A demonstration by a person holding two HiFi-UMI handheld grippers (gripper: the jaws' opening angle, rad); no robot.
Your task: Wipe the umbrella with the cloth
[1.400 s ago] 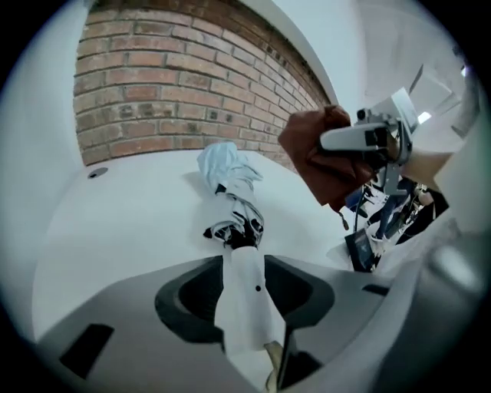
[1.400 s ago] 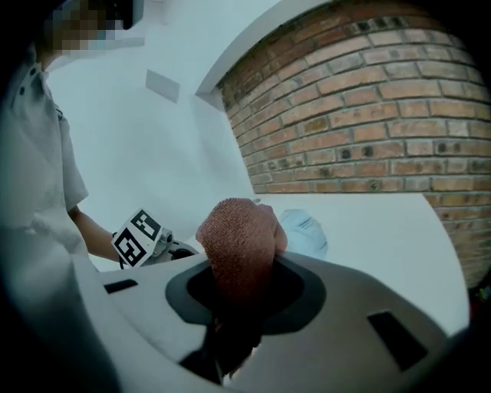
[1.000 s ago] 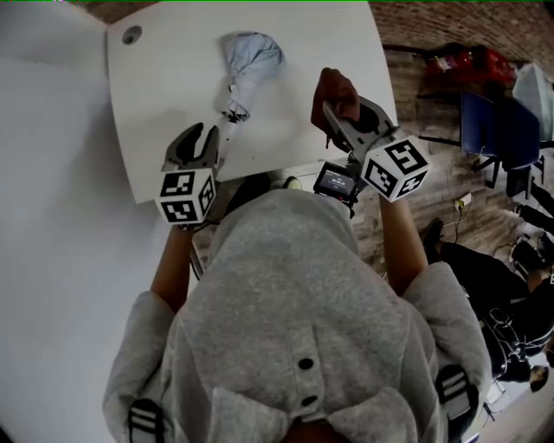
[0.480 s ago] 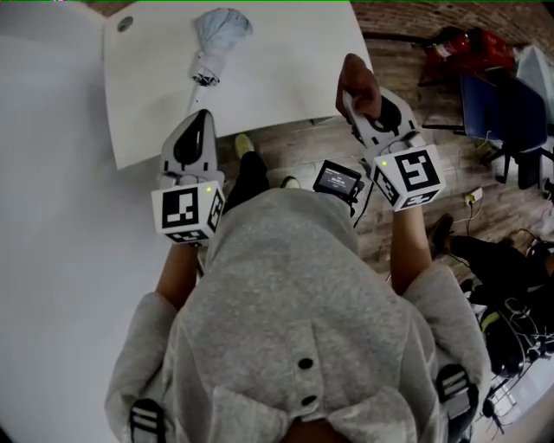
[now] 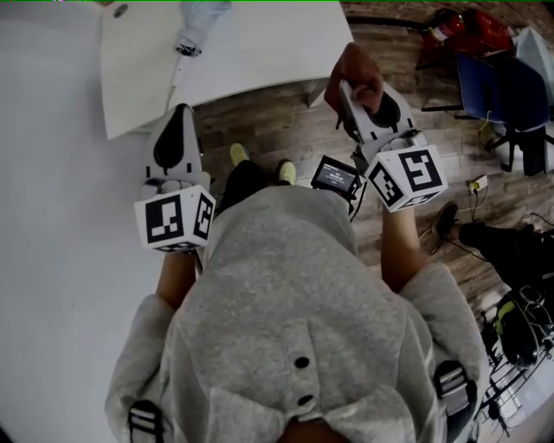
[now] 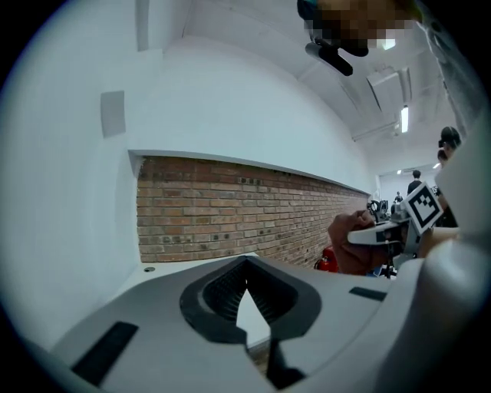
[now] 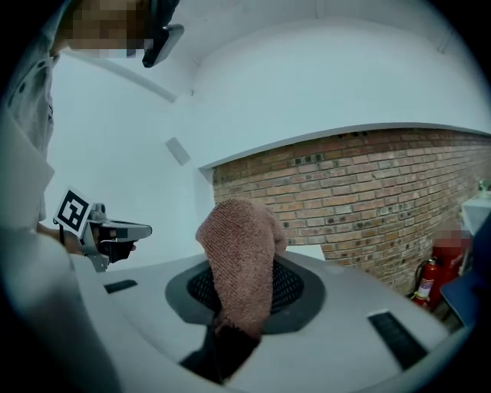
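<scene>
The folded pale-blue umbrella (image 5: 195, 19) lies on the white table (image 5: 260, 52) at the top edge of the head view. My left gripper (image 5: 177, 114) is held off the table's near edge, over the floor, with its jaws shut on nothing (image 6: 245, 269). My right gripper (image 5: 346, 91) is also off the table, to the right, shut on a brown cloth (image 5: 357, 71). The cloth (image 7: 242, 265) sticks up in a bunch from between the jaws. In the left gripper view the right gripper (image 6: 383, 234) shows with that cloth (image 6: 349, 244).
A wooden floor lies below the grippers, with the person's shoes (image 5: 238, 154) near the table. A red object (image 5: 463, 26) and blue chairs (image 5: 493, 91) stand at the right. A brick wall (image 7: 368, 192) runs behind the table, and a white wall is at the left.
Both grippers have drawn back from the table toward the body and risen. The left jaws, open beside the umbrella's handle a second ago, have shut empty. The umbrella stays on the table.
</scene>
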